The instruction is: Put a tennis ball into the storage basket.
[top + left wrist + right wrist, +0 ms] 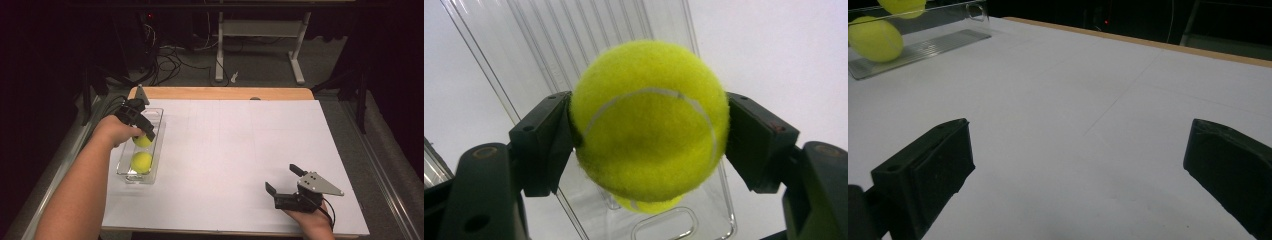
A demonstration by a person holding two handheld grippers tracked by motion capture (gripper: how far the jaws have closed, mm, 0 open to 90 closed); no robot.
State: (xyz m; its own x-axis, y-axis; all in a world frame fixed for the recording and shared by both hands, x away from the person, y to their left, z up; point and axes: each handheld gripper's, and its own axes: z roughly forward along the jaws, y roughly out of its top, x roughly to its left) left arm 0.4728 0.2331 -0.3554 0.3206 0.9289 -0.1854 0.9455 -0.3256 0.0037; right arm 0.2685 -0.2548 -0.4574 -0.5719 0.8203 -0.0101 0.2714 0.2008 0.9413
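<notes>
A clear plastic tray [155, 116] lies at the table's left side, with one yellow tennis ball [141, 162] resting in its near end. My left gripper [143, 136] is shut on a second tennis ball [649, 120], held over the tray's middle; both black jaws press its sides. Beneath the held ball peeks the resting ball [646, 204]. My right gripper [282, 178] stands open near the table's front right, with bare table between its fingers. From the right gripper view, the tray [948, 42] and the resting ball [875, 39] appear far off at the upper left.
White paper [240, 150] covers the tabletop, with a wooden edge [220, 93] at the back. Beyond the table stand a white desk frame [260, 40] and floor cables [170, 60]. A wide stretch of table separates the two grippers.
</notes>
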